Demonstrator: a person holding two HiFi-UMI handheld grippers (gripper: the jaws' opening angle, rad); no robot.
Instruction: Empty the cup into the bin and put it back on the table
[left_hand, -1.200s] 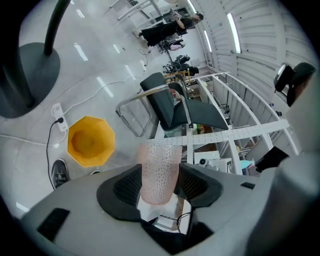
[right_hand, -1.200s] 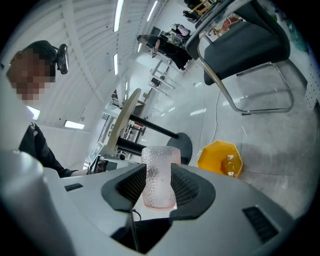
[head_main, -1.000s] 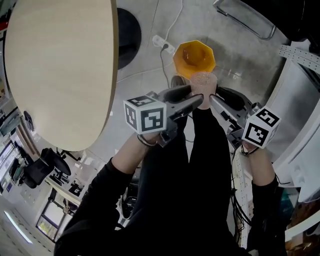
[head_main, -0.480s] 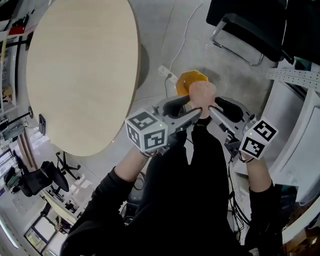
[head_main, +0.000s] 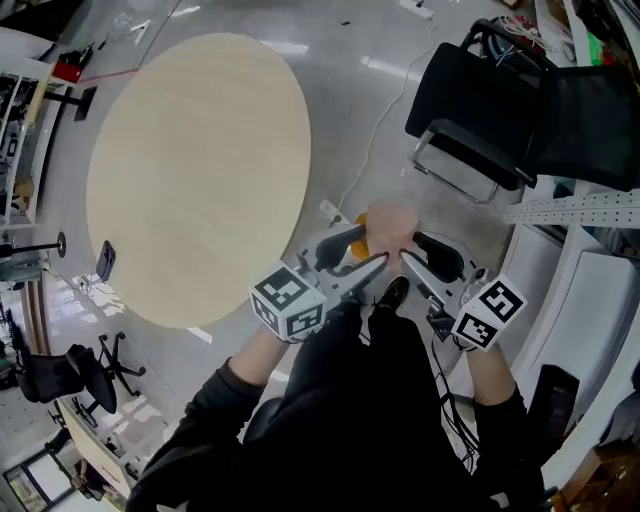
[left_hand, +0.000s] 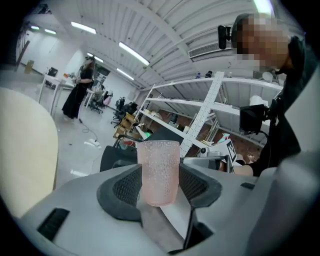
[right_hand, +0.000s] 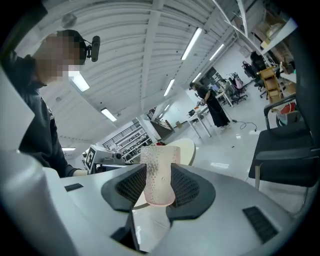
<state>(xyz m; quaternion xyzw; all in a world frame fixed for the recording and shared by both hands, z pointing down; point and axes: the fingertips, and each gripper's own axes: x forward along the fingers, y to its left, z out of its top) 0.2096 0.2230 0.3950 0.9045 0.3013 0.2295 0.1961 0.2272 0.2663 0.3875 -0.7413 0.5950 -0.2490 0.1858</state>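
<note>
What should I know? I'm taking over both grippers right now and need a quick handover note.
Left gripper: shut on the cup.
Right gripper: shut on the same cup from the other side.
Cup: upright, looks empty, held over the orange bin on the floor, off the table.
Done: emptying seems done, though I can't confirm it.
Left: set the cup back on the table.

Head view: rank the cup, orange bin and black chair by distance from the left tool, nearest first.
1. cup: clamped in the left tool.
2. orange bin: directly beneath, mostly hidden.
3. black chair: on the floor, upper right.
</note>
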